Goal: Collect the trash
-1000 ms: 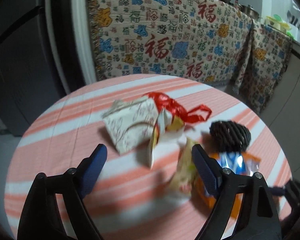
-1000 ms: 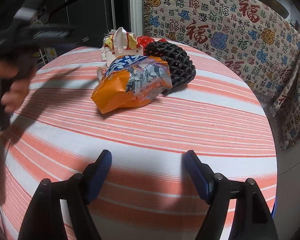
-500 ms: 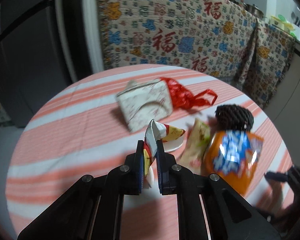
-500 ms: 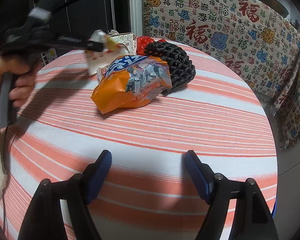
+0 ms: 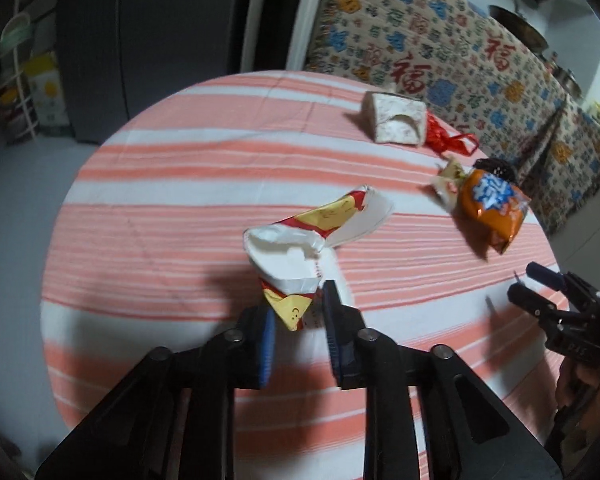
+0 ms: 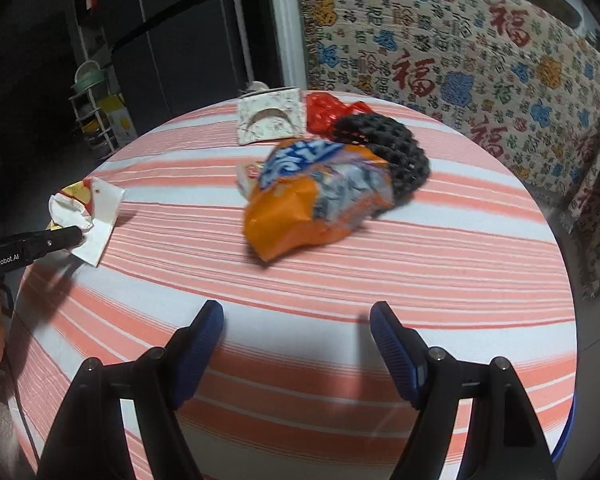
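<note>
My left tool [image 5: 298,328] has just been opening; its blue pads stand a little apart with the corner of a crumpled red, yellow and white wrapper [image 5: 300,248] between them, and I cannot tell whether they still pinch it. Beyond the wrapper, toward the far right rim of the round striped desk [image 5: 160,184], lie an orange snack bag [image 5: 490,208], a black mesh [image 6: 384,144] and a white box [image 5: 394,122]. My right tool [image 6: 296,340] is spread wide, empty, over bare cloth nearer than the bag.
</note>
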Motion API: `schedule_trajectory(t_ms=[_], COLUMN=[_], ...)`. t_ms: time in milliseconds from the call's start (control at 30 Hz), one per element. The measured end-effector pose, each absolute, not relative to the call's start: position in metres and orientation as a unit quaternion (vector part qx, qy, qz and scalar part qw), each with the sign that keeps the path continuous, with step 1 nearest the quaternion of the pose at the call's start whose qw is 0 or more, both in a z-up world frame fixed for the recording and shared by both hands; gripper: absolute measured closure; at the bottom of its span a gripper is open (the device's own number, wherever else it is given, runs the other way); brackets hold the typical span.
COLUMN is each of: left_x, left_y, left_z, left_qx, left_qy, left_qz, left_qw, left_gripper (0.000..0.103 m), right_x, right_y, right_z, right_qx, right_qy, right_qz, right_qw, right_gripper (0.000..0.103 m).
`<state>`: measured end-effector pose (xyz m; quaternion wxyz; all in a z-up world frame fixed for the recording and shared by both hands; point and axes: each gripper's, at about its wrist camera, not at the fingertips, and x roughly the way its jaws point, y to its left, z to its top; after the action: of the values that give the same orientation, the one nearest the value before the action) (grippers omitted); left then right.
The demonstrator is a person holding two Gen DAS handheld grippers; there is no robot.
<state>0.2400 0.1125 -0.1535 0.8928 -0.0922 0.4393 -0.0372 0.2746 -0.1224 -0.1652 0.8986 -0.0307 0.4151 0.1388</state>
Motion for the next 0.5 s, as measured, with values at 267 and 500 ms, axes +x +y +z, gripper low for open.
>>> schedule_trajectory(t_ms=[267,500], left_x=[0.228,0.209], left_y=[0.111,0.121], left_z=[-0.161,-0.159], left_qx=[-0.076,-0.078], left_qy=[0.437,0.437], left_qz=[-0.04,-0.036], left_qw=[0.895,0.895], left_gripper=[0.055,0.042], right_x=[0.297,0.302], right_y=[-0.104,-0.159], right_z=[-0.159,-0.157], right_qx=[0.001,0.011], right_qy=[0.411,0.398], right_qz=[0.111,-0.033], right_qw=[0.905,0.917], right_gripper=[0.026,0.033])
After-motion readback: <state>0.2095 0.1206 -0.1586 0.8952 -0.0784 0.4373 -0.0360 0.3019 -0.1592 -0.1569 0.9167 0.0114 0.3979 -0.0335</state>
